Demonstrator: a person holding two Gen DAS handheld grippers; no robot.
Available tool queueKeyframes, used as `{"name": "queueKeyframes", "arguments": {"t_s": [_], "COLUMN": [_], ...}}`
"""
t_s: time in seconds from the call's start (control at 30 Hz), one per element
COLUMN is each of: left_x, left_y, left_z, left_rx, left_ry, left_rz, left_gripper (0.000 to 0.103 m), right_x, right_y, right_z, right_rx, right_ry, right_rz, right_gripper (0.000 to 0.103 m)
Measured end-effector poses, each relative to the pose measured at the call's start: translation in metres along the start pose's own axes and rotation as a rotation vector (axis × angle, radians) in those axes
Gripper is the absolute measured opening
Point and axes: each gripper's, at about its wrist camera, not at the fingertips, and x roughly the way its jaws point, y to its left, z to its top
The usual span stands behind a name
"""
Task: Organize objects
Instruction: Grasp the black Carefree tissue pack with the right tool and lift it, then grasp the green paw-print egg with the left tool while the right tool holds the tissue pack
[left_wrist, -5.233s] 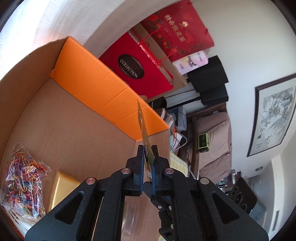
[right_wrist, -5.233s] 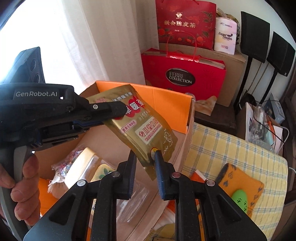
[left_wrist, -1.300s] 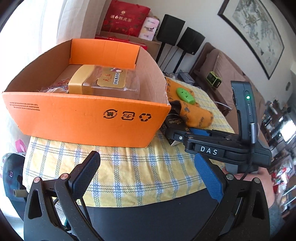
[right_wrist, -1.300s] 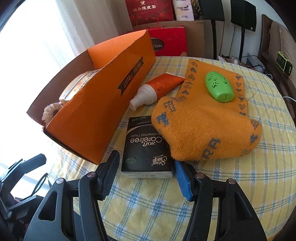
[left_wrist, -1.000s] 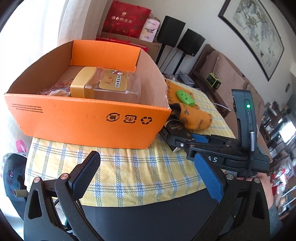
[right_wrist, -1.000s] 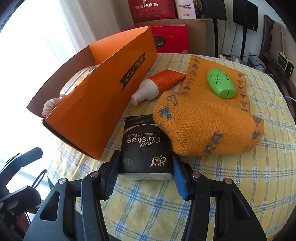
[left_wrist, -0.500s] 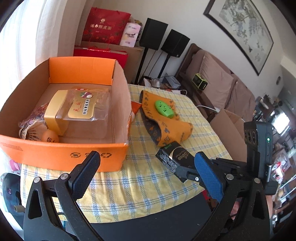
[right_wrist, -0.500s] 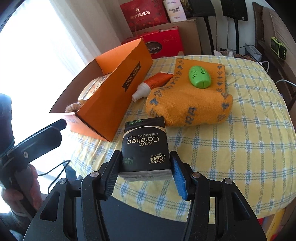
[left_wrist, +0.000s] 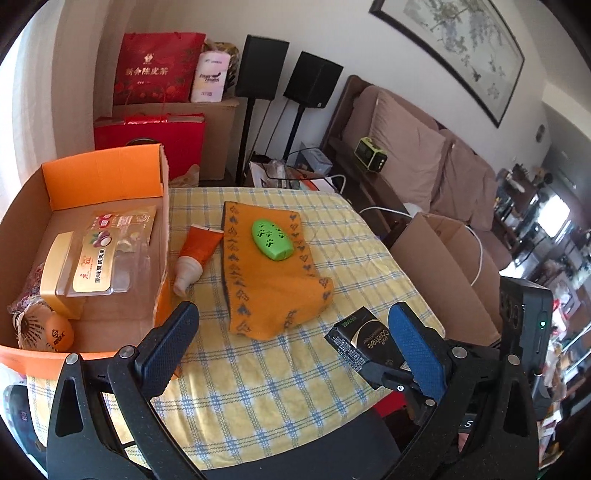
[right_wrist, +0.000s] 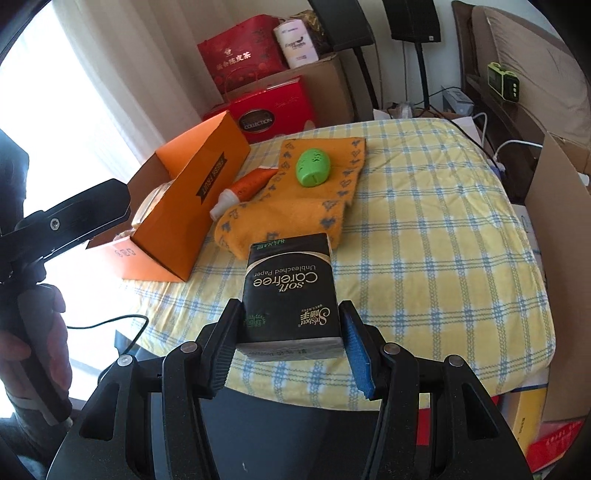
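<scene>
My right gripper is shut on a black tissue pack and holds it above the near edge of the yellow checked table. The same tissue pack shows at the lower right of the left wrist view. My left gripper stands wide open with nothing between its fingers. The orange cardboard box at the left holds a gold packet, a clear jar and an orange ball. An orange tube lies beside the box. A green oval case rests on an orange knitted cloth.
Red gift bags and black speakers stand behind the table. A brown sofa runs along the right wall. An open brown carton sits off the table's right edge. A person's hand grips the left handle.
Both grippers have pulled back and risen from the table. The tissue pack has been lifted off the cloth's edge by the right gripper. The left gripper stays open.
</scene>
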Motion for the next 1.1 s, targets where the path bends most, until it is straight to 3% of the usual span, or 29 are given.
{"name": "queueKeyframes", "arguments": {"t_s": [0.27, 0.5, 0.57, 0.63, 0.8, 0.9, 1.1], "left_x": [0.047, 0.121, 0.136, 0.151, 0.173, 0.185, 0.21], "left_y": [-0.014, 0.0, 0.004, 0.01, 0.019, 0.021, 0.014], "left_z": [0.023, 0.051, 0.055, 0.058, 0.06, 0.062, 0.057], "left_rx": [-0.006, -0.025, -0.028, -0.035, -0.085, -0.109, -0.059], "left_ry": [0.025, 0.085, 0.102, 0.136, 0.191, 0.222, 0.281], "left_rz": [0.01, 0.133, 0.167, 0.184, 0.168, 0.152, 0.196], "left_gripper": [0.102, 0.101, 0.093, 0.092, 0.09, 0.079, 0.067], "right_x": [-0.015, -0.017, -0.017, -0.017, -0.014, -0.012, -0.008], "right_y": [-0.024, -0.037, -0.039, -0.041, -0.044, -0.047, -0.053], "right_z": [0.004, 0.007, 0.009, 0.01, 0.015, 0.017, 0.017], "right_rx": [0.044, 0.061, 0.062, 0.059, 0.054, 0.059, 0.072], "right_ry": [-0.047, -0.055, -0.056, -0.057, -0.06, -0.057, -0.051], "right_rz": [-0.032, -0.047, -0.05, -0.054, -0.064, -0.068, -0.071], "right_gripper": [0.054, 0.054, 0.054, 0.054, 0.054, 0.054, 0.054]}}
